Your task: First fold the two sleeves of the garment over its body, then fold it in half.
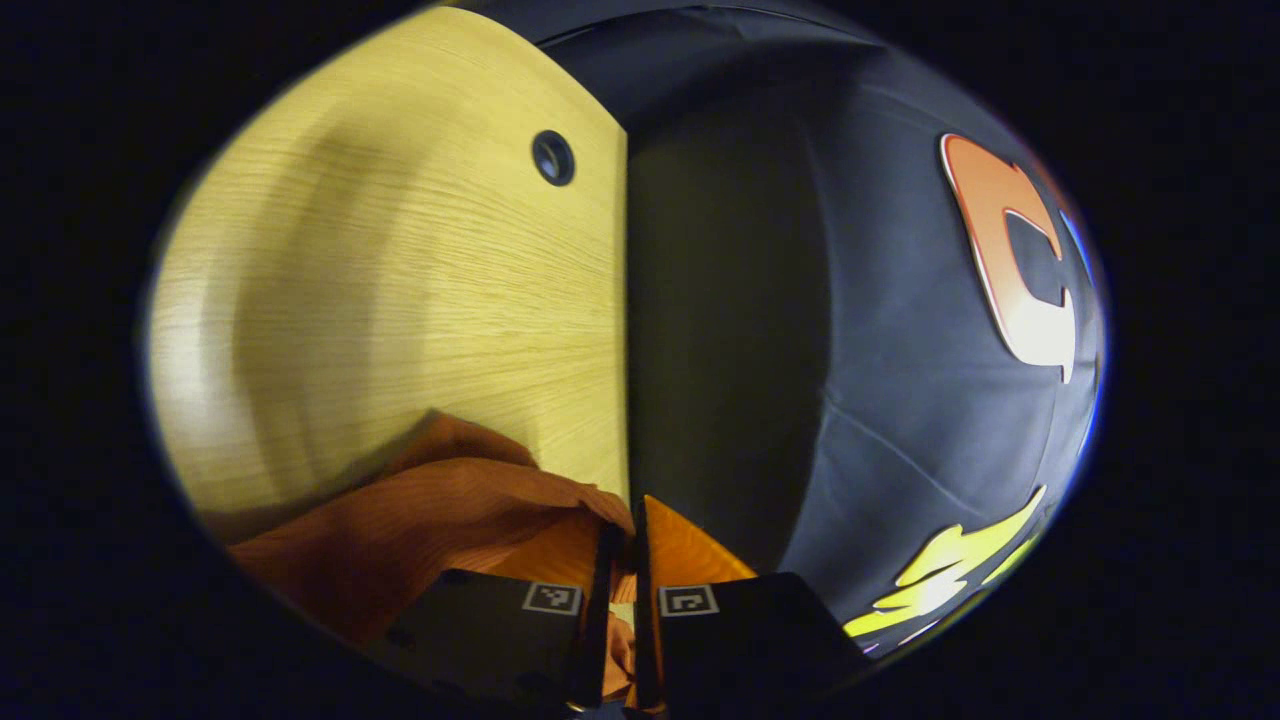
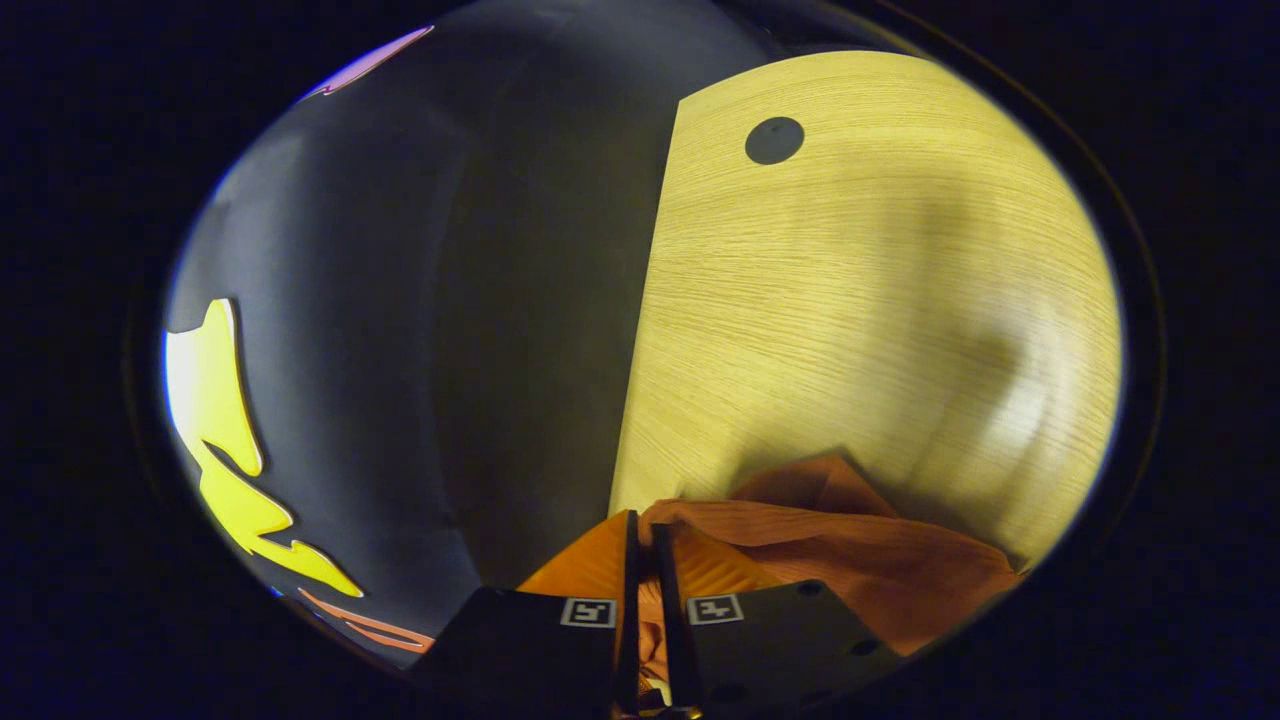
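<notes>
I have each hand-held gripper, left and right, clenched on the ribbed orange knit garment above the pale wooden desk; likely mid-fold; next, carry across evenly

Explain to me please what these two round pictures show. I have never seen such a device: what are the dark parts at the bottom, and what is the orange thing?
No robot arm works here: a person holds a two-finger gripper in each hand, and a fisheye camera rides on each one, looking forward along its fingers. One picture comes from the left gripper, the other from the right gripper. The dark blocks at the bottom of each picture are that gripper's own fingers. The orange thing is the garment to be folded; it also appears in the right gripper view. Each gripper is shut, with orange cloth pinched between its fingers. Beyond lies a light wooden table with a round hole, and behind the table hangs the dark booth wall.
</notes>
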Demonstrator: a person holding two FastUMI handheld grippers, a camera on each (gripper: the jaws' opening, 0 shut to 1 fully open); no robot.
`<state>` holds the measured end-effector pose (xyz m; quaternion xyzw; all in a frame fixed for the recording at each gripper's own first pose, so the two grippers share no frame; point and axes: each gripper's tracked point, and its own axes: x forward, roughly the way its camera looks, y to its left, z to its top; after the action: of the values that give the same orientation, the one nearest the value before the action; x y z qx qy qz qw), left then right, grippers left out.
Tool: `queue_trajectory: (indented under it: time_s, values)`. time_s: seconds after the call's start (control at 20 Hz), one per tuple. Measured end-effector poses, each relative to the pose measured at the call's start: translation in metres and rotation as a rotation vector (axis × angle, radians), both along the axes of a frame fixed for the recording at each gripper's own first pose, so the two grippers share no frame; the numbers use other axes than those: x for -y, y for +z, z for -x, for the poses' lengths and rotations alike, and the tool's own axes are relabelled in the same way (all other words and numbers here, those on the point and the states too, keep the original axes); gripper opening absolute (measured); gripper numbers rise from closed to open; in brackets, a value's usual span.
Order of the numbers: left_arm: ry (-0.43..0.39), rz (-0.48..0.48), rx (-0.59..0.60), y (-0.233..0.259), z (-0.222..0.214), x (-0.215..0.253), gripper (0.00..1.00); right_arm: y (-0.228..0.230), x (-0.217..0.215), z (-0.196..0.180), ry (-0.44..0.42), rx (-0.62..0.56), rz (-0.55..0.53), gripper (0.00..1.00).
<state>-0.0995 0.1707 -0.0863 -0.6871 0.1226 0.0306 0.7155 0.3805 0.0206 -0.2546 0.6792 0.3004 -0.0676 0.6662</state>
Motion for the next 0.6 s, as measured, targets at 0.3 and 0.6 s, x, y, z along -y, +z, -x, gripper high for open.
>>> queue_trajectory:
  time_s: [0.3, 0.6]
  values:
    - [0.005, -0.051, 0.0, 0.021, -0.007, -0.005, 0.98, 0.032, 0.013, -0.011, -0.043, 0.056, -0.05, 0.86]
    - [-0.02, -0.115, 0.128, 0.097, 0.014, -0.009, 0.97, 0.116, 0.032, 0.013, 0.067, 0.237, 0.18, 0.94]
